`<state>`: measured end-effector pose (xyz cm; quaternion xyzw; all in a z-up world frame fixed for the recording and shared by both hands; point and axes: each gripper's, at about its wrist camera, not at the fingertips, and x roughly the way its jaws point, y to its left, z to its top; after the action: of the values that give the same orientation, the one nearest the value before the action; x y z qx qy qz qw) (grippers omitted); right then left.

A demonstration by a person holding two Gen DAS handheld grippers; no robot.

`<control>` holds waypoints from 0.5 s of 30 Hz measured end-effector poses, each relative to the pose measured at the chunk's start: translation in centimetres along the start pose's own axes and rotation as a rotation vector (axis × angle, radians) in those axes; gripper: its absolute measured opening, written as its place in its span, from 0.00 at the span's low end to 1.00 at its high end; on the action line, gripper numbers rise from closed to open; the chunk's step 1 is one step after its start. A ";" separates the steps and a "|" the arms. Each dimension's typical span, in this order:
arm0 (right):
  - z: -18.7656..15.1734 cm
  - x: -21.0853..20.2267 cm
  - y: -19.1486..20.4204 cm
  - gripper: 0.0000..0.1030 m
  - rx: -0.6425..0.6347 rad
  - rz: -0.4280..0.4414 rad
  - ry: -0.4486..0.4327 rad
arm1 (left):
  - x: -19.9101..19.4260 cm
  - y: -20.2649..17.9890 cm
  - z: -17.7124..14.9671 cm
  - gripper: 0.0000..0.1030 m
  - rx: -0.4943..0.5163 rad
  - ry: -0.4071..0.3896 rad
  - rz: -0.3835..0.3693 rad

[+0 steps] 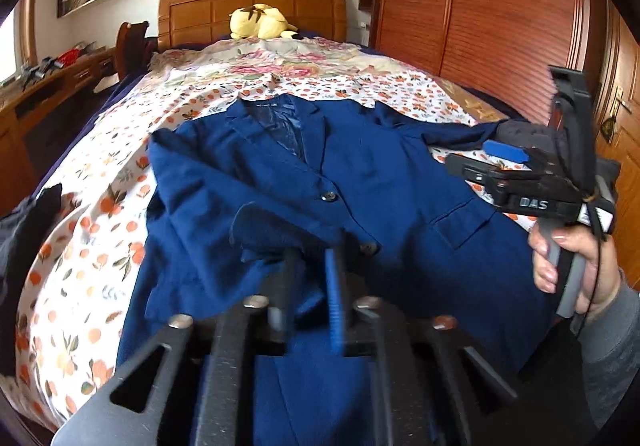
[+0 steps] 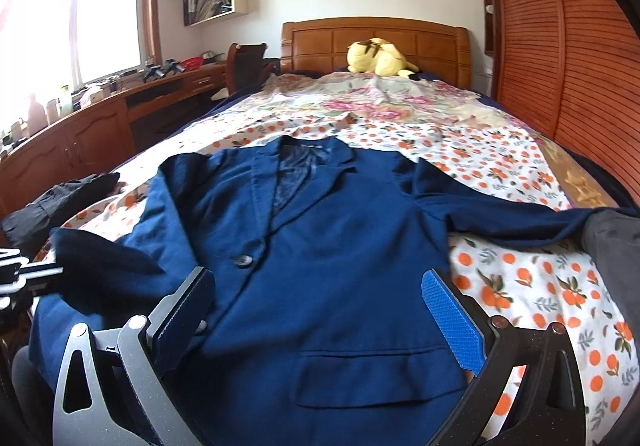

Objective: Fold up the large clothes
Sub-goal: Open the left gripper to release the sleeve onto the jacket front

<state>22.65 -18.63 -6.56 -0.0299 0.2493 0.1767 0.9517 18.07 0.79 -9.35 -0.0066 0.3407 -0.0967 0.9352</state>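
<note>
Jacket (image 2: 340, 226), flat and face up mid-bed (image 2: 532, 286), buttoned. Long axis from 6 to 12 in both views: hem at 6 under the cameras, collar (image 2: 308, 150) at 12 towards the headboard (image 2: 320, 42). One sleeve (image 1: 192, 182) already across the chest from 9, its cuff (image 1: 260, 226) ending near the lower button. Other sleeve (image 2: 500, 218) still straight out towards 3, crosswise to the body, with its end at the bed's edge beside something grey, not identifiable.

Left gripper (image 1: 311, 270) low over the folded sleeve, pointing at 12, fingers (image 1: 334, 286) only a narrow slit apart. Cuff right at the tips, at 11 from them. No pinch visible through the blur, so read as let go and holding nothing.

Right gripper (image 2: 316, 286) above the lower front, over the pocket flap (image 2: 380, 362), pads (image 2: 452, 318) spread wide and empty. In the left view, hovering at 3 in a hand (image 1: 572, 266), just above that outstretched sleeve.

Probably next: fold that sleeve inward. Seen from the right fingers, at 2 and running off to 3, so a swing rightward first, then a carry back towards 9. Right hand clearly nearer; left parked on the opposite flank.

Farther out: plush (image 2: 380, 56) at 12 by the headboard, dark clothes (image 2: 60, 198) at 9, wardrobe (image 2: 580, 46) at 2.
</note>
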 end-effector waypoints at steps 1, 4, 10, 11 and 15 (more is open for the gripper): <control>0.1 0.2 0.4 1.00 -0.008 0.006 0.002 | -0.4 0.3 -0.2 0.34 -0.011 -0.008 0.002; 0.3 1.1 1.3 1.00 -0.024 0.030 0.013 | -1.9 1.5 -0.8 0.36 -0.045 -0.020 0.006; 0.3 2.3 4.0 1.00 -0.080 0.083 0.039 | -4.3 4.2 -2.0 0.55 -0.080 -0.042 0.065; 0.2 2.5 4.6 1.00 -0.092 0.097 0.043 | -4.6 4.7 -2.2 0.65 -0.088 -0.046 0.072; -0.3 3.5 6.5 1.00 -0.128 0.161 0.079 | -5.6 6.5 -3.0 0.74 -0.111 -0.059 0.119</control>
<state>23.09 -11.41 -8.33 -0.0776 0.2762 0.2668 0.9201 13.09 8.37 -8.55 -0.0407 0.3178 -0.0217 0.9470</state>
